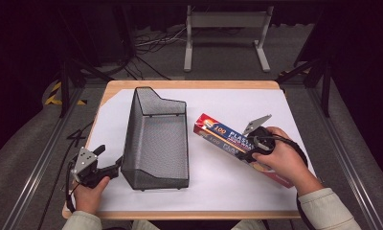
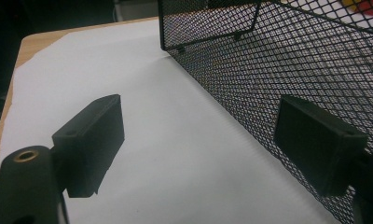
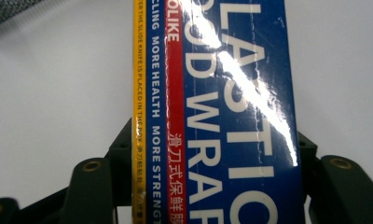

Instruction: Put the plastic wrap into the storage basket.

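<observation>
Your right gripper [image 1: 253,143] fingers clamp the plastic wrap box [image 1: 223,136] off-centre; it could swing hitting the mesh basket [image 1: 156,139]. Left gripper [image 1: 114,168] fingers spread, beside basket.

A white sheet [image 1: 237,187] covers the wooden table [image 1: 194,85]; beyond stands a grey frame [image 1: 226,21].

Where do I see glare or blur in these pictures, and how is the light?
Right gripper view: a white glare streak crosses the glossy blue plastic wrap box. Left gripper view: the black wire mesh basket is sharp, the near jaws soft. High view: the white table sheet is bright, the surroundings dark.
</observation>
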The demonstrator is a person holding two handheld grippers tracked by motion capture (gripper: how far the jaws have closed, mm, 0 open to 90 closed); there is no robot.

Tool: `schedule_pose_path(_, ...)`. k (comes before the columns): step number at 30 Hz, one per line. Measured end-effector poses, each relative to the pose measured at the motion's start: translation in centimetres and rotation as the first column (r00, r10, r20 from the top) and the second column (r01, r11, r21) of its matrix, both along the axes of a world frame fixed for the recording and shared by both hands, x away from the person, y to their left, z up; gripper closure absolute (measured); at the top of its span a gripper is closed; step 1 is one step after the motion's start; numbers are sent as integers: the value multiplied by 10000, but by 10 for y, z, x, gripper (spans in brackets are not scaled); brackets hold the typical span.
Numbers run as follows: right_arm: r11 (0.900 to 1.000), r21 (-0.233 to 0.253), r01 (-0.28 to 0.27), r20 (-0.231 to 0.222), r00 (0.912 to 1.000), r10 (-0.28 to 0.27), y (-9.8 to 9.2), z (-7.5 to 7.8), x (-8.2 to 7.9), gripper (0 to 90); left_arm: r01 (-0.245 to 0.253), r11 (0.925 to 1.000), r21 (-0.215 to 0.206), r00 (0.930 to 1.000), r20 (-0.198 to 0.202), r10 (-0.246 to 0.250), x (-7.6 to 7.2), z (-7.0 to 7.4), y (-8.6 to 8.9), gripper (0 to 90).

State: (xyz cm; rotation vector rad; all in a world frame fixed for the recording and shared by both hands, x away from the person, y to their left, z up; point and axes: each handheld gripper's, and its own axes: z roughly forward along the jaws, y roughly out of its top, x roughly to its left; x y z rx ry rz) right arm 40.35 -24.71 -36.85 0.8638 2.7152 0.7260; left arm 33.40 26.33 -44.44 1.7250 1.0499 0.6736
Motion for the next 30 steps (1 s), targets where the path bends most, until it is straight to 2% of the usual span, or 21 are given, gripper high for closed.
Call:
schedule_pose_path(4,9997,240,-53,387,9992,44,0,11,-1,404,-11,10000,-34,10000,0,11,0,0,0,169)
schedule_pose_path(10,9984,563,-69,642,9979,32,-1,21,-3,404,-18,10000,-37,10000,13,18,0,0,0,169)
schedule_pose_path(21,9916,1230,411,751,9959,-506,4,34,-8,404,-35,10000,-65,10000,28,35,0,0,0,169)
schedule_pose_path(30,9878,1472,503,900,9939,-640,18,44,-12,405,-19,10000,-57,10000,52,20,-1,1,0,169)
